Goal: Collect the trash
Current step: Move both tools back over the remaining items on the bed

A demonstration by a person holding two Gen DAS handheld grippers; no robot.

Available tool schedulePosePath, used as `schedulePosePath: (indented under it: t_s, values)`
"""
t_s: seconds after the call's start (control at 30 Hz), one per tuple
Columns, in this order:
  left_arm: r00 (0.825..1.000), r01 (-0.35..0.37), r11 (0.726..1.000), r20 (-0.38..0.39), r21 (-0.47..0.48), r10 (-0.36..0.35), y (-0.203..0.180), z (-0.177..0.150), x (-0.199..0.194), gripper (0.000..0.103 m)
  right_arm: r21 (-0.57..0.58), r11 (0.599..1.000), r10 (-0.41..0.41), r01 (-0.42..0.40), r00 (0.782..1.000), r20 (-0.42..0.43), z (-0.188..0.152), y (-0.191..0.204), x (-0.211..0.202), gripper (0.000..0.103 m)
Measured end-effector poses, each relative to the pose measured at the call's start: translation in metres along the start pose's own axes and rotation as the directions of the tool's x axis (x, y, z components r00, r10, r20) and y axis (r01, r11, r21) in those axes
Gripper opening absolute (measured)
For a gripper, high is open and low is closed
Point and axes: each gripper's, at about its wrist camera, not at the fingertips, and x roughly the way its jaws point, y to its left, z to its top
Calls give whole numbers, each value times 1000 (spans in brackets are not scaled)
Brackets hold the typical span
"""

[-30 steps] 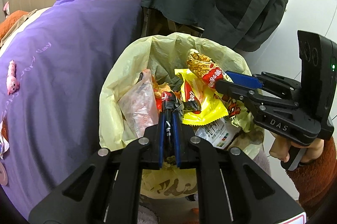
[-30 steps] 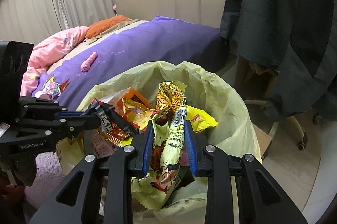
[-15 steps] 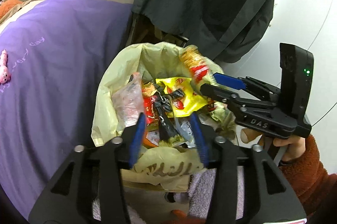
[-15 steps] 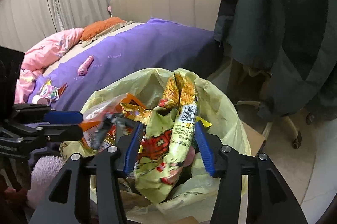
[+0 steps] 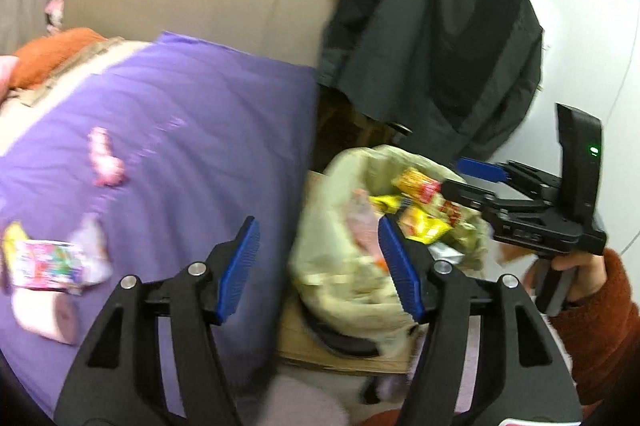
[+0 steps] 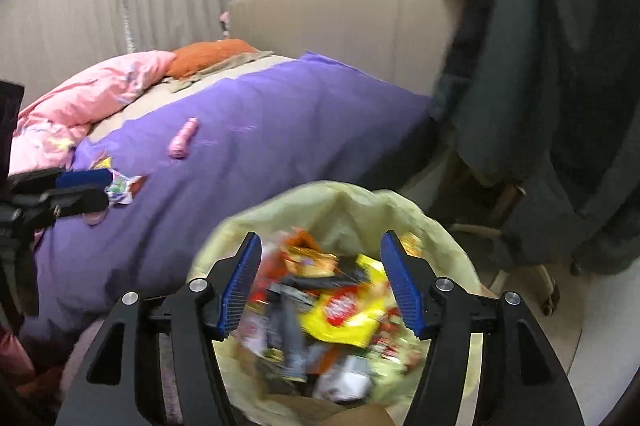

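Note:
A bin lined with a pale yellow bag [image 6: 344, 202] stands beside the bed and is full of snack wrappers, a yellow one [image 6: 344, 310] on top. It also shows in the left wrist view [image 5: 340, 186]. My right gripper [image 6: 320, 282] is open and empty just above the bin. My left gripper [image 5: 320, 266] is open and empty, swung toward the purple bedspread [image 5: 192, 146]. A colourful wrapper [image 5: 44, 266] and a pink tissue roll [image 5: 44, 314] lie on the bed at left. Another wrapper [image 6: 120, 186] lies there in the right wrist view.
A small pink toy [image 6: 183, 143] lies on the bedspread. A dark jacket [image 5: 432, 38] hangs over a chair behind the bin. A beige headboard [image 6: 340, 22] and pink duvet [image 6: 80, 98] sit beyond. The image is motion-blurred.
Both grippers opened and let their wrappers drop into the bin. The left gripper then swung up and left toward the bed; the right one lifted slightly.

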Motion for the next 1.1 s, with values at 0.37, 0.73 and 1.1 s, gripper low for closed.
schedulePosePath:
  t_s: [0.37, 0.73, 1.1]
  values:
    - [965, -235, 962, 89, -136, 248, 151, -14, -82, 59, -217, 974, 61, -58, 998, 9, 52, 115, 16, 59]
    - [924, -323, 828, 34, -458, 380, 290, -66, -124, 59, -296, 933, 187, -203, 979, -82, 93, 250, 98, 58]
    - [892, -416, 710, -102, -569, 441, 354, -104, -110, 59, -294, 939, 131, -176, 977, -166, 75, 275, 156, 58]
